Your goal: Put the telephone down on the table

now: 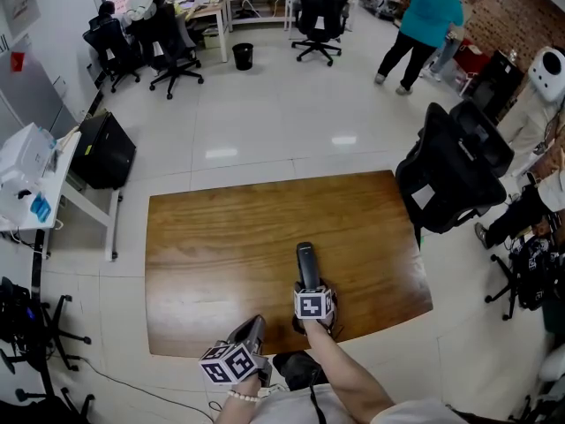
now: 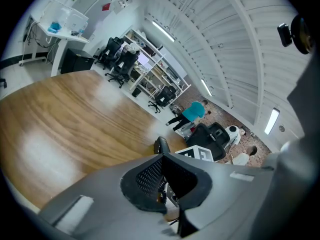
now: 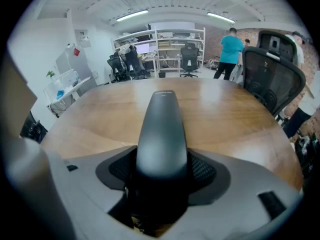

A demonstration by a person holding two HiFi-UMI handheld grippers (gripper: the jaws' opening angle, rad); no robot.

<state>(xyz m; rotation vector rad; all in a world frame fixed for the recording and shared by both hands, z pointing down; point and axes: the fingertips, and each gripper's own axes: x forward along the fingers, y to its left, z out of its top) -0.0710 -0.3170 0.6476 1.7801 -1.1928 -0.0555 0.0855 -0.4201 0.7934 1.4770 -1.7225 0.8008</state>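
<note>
A black telephone handset (image 1: 306, 268) sticks forward out of my right gripper (image 1: 308, 286), which is shut on its lower end over the near middle of the wooden table (image 1: 221, 237). In the right gripper view the telephone (image 3: 162, 129) fills the space between the jaws of the right gripper (image 3: 162, 176) and reaches out over the table (image 3: 235, 109). I cannot tell whether it touches the wood. My left gripper (image 1: 254, 327) hangs at the table's front edge, to the left of the right one, shut and empty. Past the left gripper (image 2: 165, 179), its own view catches the telephone's tip (image 2: 161, 145).
A black office chair (image 1: 455, 170) stands against the table's right side. A white side table (image 1: 62, 179) and a black case (image 1: 104, 153) are at the left. More chairs (image 1: 154, 34), a bin (image 1: 243, 56) and a person in a teal top (image 1: 424, 16) are far behind.
</note>
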